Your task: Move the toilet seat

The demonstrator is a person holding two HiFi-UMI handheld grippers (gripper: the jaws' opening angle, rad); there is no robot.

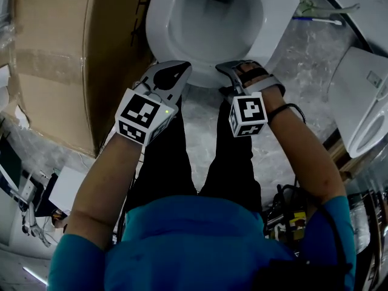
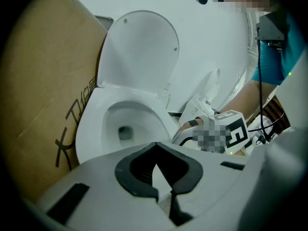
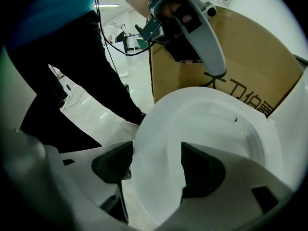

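Observation:
A white toilet (image 1: 159, 23) stands at the top of the head view, its seat ring (image 1: 270, 32) lying flat on the bowl. In the left gripper view the lid (image 2: 137, 52) stands upright behind the seat (image 2: 94, 124). My right gripper (image 1: 233, 71) is at the front edge of the seat. Its jaws are open wide in the right gripper view (image 3: 156, 165), one pad outside the seat (image 3: 159, 129) and one over the inside. My left gripper (image 1: 174, 71) hovers beside it at the bowl's front. Its jaws (image 2: 155, 146) are shut on nothing.
A large cardboard box (image 1: 60, 59) stands right against the toilet's left side. Another white toilet seat unit (image 1: 364, 102) lies on the floor at the right, with cables (image 1: 291, 211) nearer me. The person's legs in black trousers (image 1: 182, 156) stand just before the bowl.

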